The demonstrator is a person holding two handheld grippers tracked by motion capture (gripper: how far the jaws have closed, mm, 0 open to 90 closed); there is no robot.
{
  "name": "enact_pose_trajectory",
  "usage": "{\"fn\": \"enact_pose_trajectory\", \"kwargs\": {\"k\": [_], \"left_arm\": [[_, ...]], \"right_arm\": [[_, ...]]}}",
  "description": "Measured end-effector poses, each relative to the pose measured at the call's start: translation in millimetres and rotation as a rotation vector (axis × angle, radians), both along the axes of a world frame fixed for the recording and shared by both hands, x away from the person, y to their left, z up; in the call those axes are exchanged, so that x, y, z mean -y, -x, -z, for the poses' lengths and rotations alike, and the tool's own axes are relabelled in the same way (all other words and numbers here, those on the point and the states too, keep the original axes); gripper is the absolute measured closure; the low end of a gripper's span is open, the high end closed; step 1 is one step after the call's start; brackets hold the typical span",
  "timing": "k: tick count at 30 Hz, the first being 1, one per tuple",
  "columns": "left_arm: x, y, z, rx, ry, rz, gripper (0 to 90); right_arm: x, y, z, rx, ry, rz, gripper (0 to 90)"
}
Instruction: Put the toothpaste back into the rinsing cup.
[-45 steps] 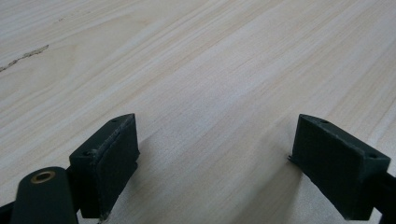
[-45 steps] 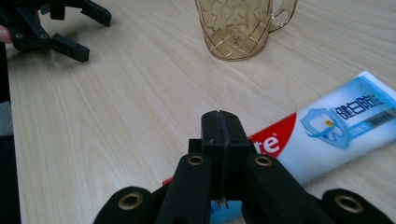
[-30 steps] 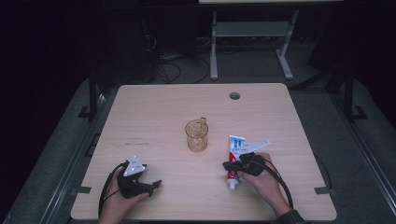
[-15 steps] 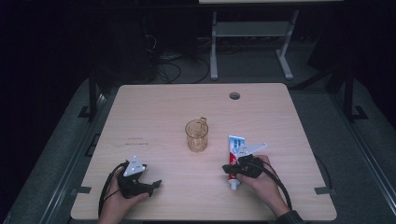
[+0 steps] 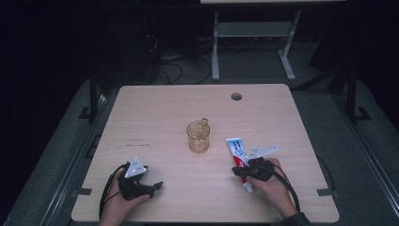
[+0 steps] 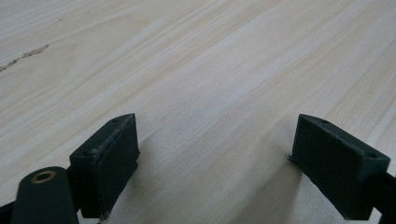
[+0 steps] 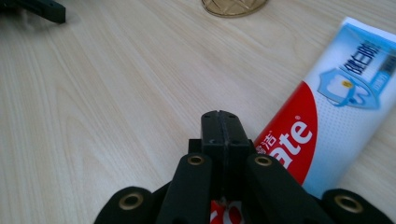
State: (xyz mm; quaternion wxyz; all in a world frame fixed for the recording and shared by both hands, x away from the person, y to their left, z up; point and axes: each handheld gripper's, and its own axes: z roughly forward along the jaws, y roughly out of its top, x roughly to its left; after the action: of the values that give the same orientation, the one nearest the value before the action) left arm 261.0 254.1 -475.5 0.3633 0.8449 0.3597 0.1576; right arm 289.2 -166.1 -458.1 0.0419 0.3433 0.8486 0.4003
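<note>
Two tongs on the desk [image 5: 155, 101], both near its front edge, one cup and one tube between and beyond them.

Left tongs [image 5: 151, 187]: near the front-left corner, held low over the wood by the person's left hand [image 5: 120, 203]. Jaws spread wide, nothing between them; the left gripper view has bare wood grain in the gap. Tips point toward the desk's right side. Grey plate on top, cable looping back by the wrist.

Cup [image 5: 198, 136]: amber, see-through, upright, about mid-desk, handle facing the far edge. Well apart from the left tongs, near the tube's far end but not touching it. In the right gripper view its base [image 7: 235, 6] sits at the top border.

Toothpaste tube [image 5: 239, 157]: flat on the desk, right of the cup, lying roughly front-to-back. Flat blue-white end toward the far edge, red section and white cap toward the front edge.

Right tongs [image 5: 236, 171]: toward the front-right, in the right hand [image 5: 273, 190]. Jaws clenched flat together with no gap, lying across the tube's red section just above the cap. In the right gripper view the closed tips [image 7: 225, 122] sit just beside the tube [image 7: 327, 112], over the wood, and red print shows under the linkage. Not gripping the tube.

Cable hole [image 5: 236, 96]: near the far edge, right of centre.
</note>
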Motion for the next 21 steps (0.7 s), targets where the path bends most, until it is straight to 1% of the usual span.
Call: {"fn": "enact_pose_trajectory", "kwargs": {"k": [1,3,4,8,11,12,17,21], "left_arm": [[0.0,0.0,0.0,0.000,0.000,0.000,13.4],[0.0,0.0,0.0,0.000,0.000,0.000,13.4],[0.0,0.0,0.0,0.000,0.000,0.000,13.4],[0.0,0.0,0.0,0.000,0.000,0.000,13.4],[0.0,0.0,0.0,0.000,0.000,0.000,13.4],[0.0,0.0,0.0,0.000,0.000,0.000,13.4],[0.0,0.0,0.0,0.000,0.000,0.000,13.4],[0.0,0.0,0.0,0.000,0.000,0.000,13.4]], "right_arm": [[3.7,1.2,0.6,0.001,0.008,0.007,90.0],[5.1,1.7,0.7,-0.003,0.009,0.011,90.0],[9.5,2.7,1.3,-0.002,0.013,0.019,90.0],[14.0,3.4,0.9,-0.005,0.014,0.030,90.0],[21.5,3.2,0.5,-0.005,0.017,0.054,90.0],[21.5,3.2,0.5,-0.005,0.017,0.054,90.0],[34.6,1.8,0.6,0.004,0.034,0.082,90.0],[40.3,0.7,0.5,-0.001,0.034,0.095,90.0]]}}
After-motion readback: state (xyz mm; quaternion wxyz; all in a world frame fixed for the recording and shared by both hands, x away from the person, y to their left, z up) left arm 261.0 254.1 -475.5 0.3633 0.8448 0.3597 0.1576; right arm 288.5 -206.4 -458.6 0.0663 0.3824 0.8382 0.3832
